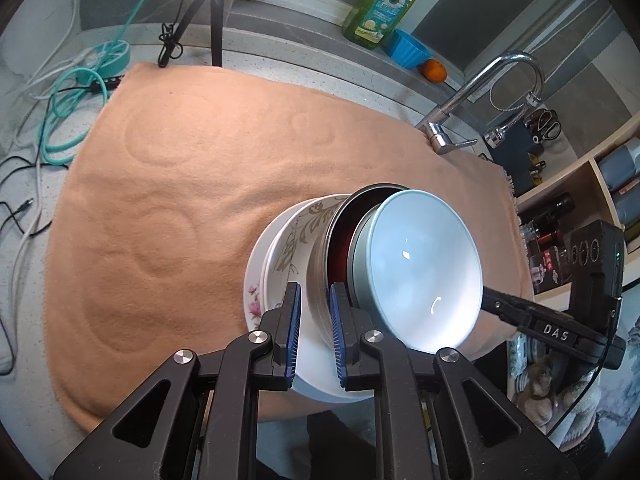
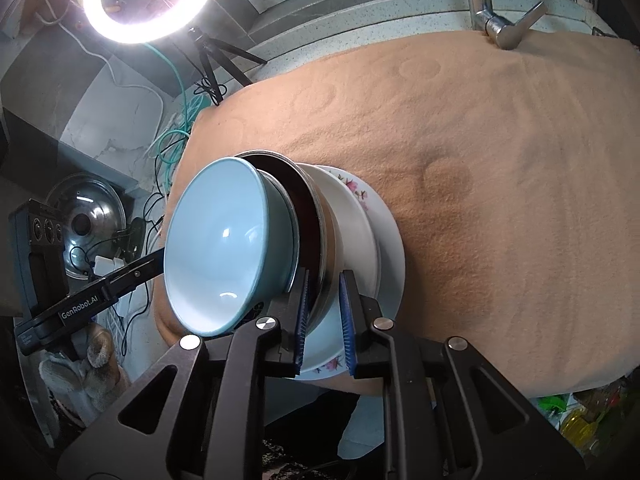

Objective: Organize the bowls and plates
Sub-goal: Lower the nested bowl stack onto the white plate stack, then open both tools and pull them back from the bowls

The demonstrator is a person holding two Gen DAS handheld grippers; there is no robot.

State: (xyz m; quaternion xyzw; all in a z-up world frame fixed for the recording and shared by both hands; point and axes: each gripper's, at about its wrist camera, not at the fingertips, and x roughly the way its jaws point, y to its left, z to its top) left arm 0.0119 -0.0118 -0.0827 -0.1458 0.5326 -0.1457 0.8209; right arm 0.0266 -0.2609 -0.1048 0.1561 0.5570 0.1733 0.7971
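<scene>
Steel-rimmed bowl [image 1: 320,256] with pale blue bowl [image 1: 424,268] nested inside: clamped by left gripper [image 1: 314,336] and right gripper [image 2: 325,320]. Lift level, both sides together, off floral plates [image 2: 360,200].

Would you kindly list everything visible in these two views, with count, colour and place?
blue bowl: one, pale blue, top of the stack
steel bowl: one, silver with dark inside, under the blue bowl
plates: at least two, white with flower prints, bottom of the stack
towel: one, peach, spread over the counter
tap: one, chrome, behind the towel
soap bottle: one, green, back ledge
blue cup: one, beside the bottle
orange: one, beside the cup
ring light: one, lit, on a black tripod
pot lid: one, steel, left of the towel
cables: several, teal, white, black
left gripper: black, blue pads, shut on the steel bowl's rim
right gripper: same, on the opposite rim
</scene>
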